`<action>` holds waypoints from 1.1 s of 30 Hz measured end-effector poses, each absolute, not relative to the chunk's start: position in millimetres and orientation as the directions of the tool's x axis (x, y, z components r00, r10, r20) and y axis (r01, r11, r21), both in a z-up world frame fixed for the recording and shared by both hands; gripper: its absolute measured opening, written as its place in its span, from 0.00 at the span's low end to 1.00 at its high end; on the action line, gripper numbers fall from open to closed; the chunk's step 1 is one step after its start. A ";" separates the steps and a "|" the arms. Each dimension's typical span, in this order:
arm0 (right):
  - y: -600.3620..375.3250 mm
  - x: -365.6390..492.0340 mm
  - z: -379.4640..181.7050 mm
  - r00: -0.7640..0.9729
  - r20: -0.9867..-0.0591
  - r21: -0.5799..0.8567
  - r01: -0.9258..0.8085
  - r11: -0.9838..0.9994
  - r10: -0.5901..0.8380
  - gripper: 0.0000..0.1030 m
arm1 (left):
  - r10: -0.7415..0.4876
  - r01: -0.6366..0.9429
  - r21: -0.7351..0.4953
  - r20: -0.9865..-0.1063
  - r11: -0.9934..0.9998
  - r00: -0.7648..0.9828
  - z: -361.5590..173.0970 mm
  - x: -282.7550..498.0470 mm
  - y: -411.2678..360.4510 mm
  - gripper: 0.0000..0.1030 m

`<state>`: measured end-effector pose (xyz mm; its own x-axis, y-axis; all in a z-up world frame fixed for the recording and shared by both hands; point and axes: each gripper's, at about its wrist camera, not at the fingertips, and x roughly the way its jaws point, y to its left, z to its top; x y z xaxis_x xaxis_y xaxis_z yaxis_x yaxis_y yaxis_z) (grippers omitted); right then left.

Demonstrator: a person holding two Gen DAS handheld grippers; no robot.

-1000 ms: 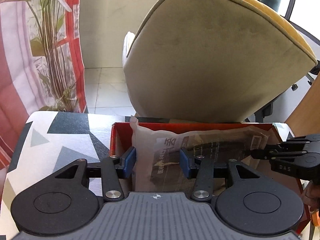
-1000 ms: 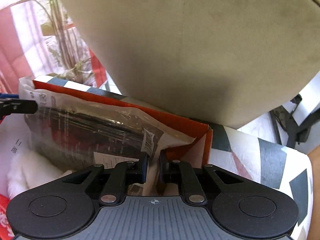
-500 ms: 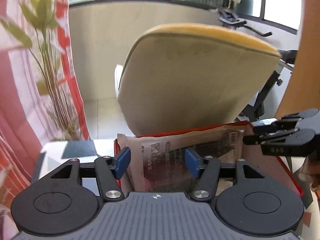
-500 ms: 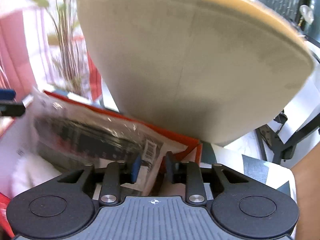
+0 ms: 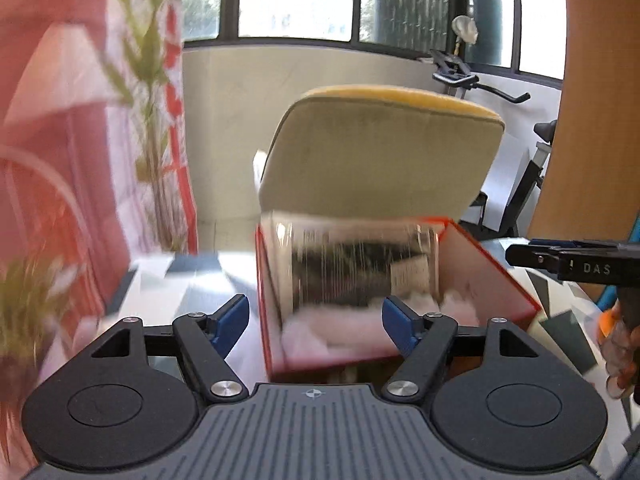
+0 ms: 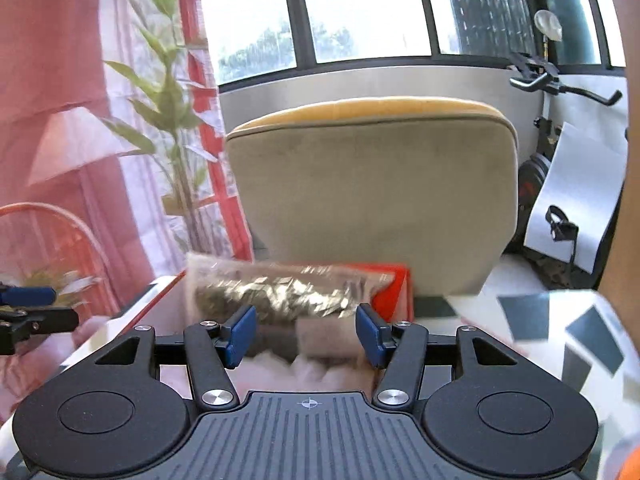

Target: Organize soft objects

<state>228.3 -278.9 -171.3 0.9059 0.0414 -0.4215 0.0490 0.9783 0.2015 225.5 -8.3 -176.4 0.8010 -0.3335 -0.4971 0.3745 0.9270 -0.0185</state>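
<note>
- Viewing along my left gripper (image 5: 316, 320), I find the jaws spread wide; they have just been opening, and nothing is clamped between the blue pads (image 5: 232, 318).
- My right gripper (image 6: 306, 334) also stands parted, less widely. Its jaws have just been opening too, and the pads press on nothing.
- The clear plastic packet (image 5: 360, 268), holding something dark with a white label, stands on edge inside the red box (image 5: 496, 268), leaning toward the box's far wall. Neither gripper touches it.
- White fluffy material (image 5: 320, 324) lies in the bottom of the box in front of the packet. Motion blur prevents me from identifying it further.
- The box sits on a table (image 6: 560, 320) with a white surface bearing grey geometric shapes.
- A beige chair back with a yellow top edge (image 6: 372, 200) rises just behind the box.
- From the left wrist view, the right gripper's fingers appear at the right edge, beside the box, with part of a hand (image 5: 620, 344) below them.
- A leafy plant (image 6: 172, 120) and a red-and-white curtain (image 6: 60, 80) stand to the left; an exercise bike (image 5: 480, 84) stands by the window at the right.
- Both views are blurred in the foreground.
</note>
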 end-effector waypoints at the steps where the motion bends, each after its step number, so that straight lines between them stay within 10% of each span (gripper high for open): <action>1: -275.5 217.4 -176.1 0.906 -0.420 0.211 0.046 0.976 0.048 0.50 | -0.334 0.366 -0.040 -0.510 0.930 0.793 -181.8 217.2 -3.5 0.73; 18: -204.4 112.7 -257.6 0.810 -0.566 0.264 0.001 0.965 0.154 0.49 | -0.374 0.282 -0.248 -0.680 0.927 0.631 -264.4 141.4 22.5 0.55; 33: -203.0 106.2 -264.2 0.791 -0.588 0.285 0.008 0.959 0.168 0.48 | -0.318 0.185 -0.266 -0.651 0.946 0.689 -269.4 138.8 37.7 0.53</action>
